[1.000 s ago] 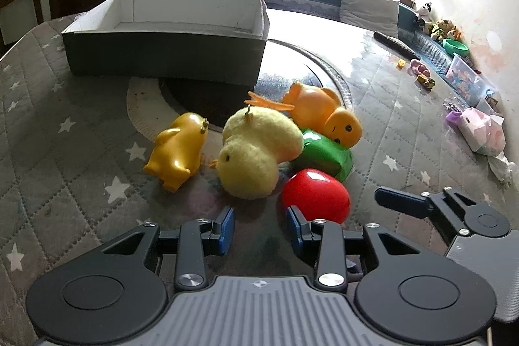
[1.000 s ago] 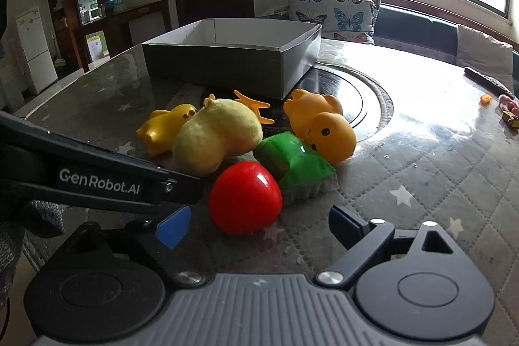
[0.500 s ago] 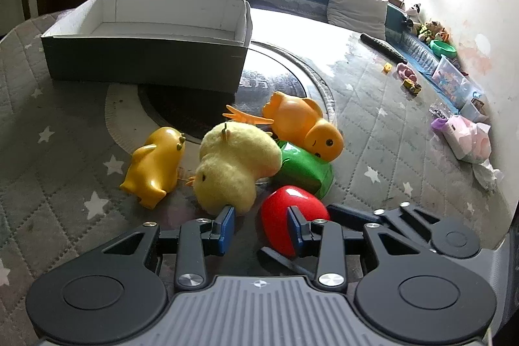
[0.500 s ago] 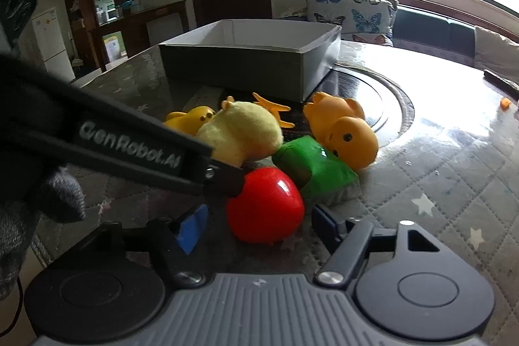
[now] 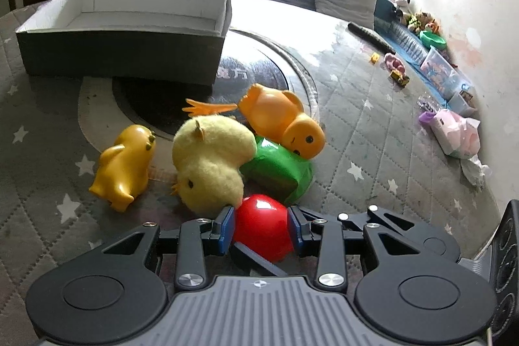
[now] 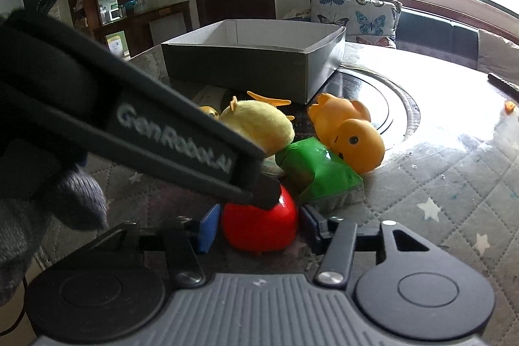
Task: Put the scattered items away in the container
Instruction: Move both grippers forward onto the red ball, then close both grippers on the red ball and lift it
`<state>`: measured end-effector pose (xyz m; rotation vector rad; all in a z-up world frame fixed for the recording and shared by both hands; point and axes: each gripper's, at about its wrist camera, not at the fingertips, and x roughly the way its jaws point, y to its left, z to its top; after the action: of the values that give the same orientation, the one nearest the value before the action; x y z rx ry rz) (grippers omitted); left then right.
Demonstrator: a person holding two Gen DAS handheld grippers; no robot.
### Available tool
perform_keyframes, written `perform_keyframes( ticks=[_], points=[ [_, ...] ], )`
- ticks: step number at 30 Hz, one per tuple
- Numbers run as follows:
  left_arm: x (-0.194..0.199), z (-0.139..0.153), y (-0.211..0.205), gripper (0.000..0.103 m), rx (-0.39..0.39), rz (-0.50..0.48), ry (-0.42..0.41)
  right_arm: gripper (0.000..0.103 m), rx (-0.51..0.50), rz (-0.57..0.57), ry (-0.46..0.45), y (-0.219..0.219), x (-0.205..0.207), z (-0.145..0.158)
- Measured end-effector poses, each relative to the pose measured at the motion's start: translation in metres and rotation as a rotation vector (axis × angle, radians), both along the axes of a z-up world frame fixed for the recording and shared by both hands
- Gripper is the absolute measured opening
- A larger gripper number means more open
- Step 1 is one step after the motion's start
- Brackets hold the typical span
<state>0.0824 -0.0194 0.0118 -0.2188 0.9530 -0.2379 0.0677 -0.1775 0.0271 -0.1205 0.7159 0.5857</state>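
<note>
A red ball point(image 5: 259, 222) point(image 6: 259, 229) lies at the near end of the toy pile. My right gripper point(image 6: 258, 224) has its blue pads against the ball's two sides. My left gripper point(image 5: 261, 224) hangs just above the same ball at an unchanged narrow gap, one fingertip point(image 6: 259, 195) over its top. Behind lie a plush chick point(image 5: 211, 158), a yellow duck point(image 5: 125, 166), an orange duck point(image 5: 282, 122) and a green packet point(image 5: 279, 167). The empty grey box point(image 5: 123, 54) stands at the back left.
A flat orange piece point(image 5: 207, 108) lies between the pile and the box. Far right on the table are a dark remote point(image 5: 369, 36), small toys point(image 5: 397, 70), plastic tubs and a pink bag point(image 5: 457, 135). A gloved hand point(image 6: 39, 216) fills the left of the right wrist view.
The right gripper has moved in and narrowed its fingers around the red ball. The left gripper has swung over to the ball at the same gap.
</note>
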Motion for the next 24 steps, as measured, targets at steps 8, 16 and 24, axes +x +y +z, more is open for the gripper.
perform_keyframes(
  ticks=[8,16,24],
  points=[
    [0.001,-0.004,0.003,0.039,-0.022,0.004,0.019,0.056,-0.019,0.010,-0.015,0.004,-0.003,-0.002],
    [0.002,-0.009,0.006,0.042,-0.057,0.011,0.039,0.053,-0.060,0.010,-0.045,0.014,-0.011,-0.004],
    [-0.001,-0.008,0.010,0.043,-0.084,0.012,0.051,0.053,-0.042,0.007,-0.045,0.013,-0.018,-0.004]
  ],
)
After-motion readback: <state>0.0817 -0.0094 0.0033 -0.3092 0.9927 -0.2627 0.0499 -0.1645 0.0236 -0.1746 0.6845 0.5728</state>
